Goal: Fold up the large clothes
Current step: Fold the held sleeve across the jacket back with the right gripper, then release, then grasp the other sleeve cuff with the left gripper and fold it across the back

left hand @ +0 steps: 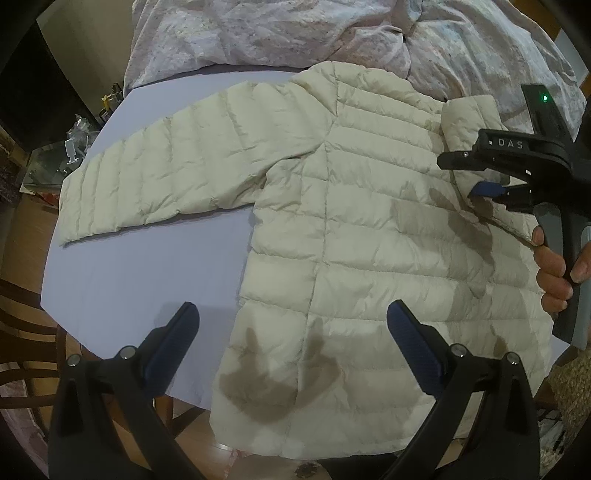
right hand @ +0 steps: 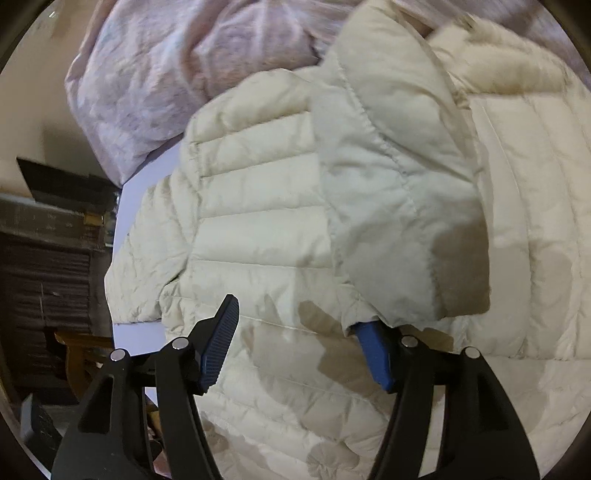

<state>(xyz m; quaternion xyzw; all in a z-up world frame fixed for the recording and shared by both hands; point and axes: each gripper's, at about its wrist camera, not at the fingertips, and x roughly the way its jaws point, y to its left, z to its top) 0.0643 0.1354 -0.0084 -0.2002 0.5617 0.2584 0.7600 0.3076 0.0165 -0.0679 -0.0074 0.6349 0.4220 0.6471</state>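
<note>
With our right gripper [right hand: 299,347] wide and the folded sleeve [right hand: 402,229] snagged on one finger, withdrawing could unfold it; our left gripper [left hand: 291,339] hovers wide, empty

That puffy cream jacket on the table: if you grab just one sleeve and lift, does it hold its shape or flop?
The jacket would probably flop: its folded sleeve already drapes limply over the body. The quilted padding suggests it is light for its bulk. The smooth, crinkled shell may slide on the table when pushed.

jacket [left hand: 332,229] on table [left hand: 129,280], quilt [left hand: 295,33] behind
</note>
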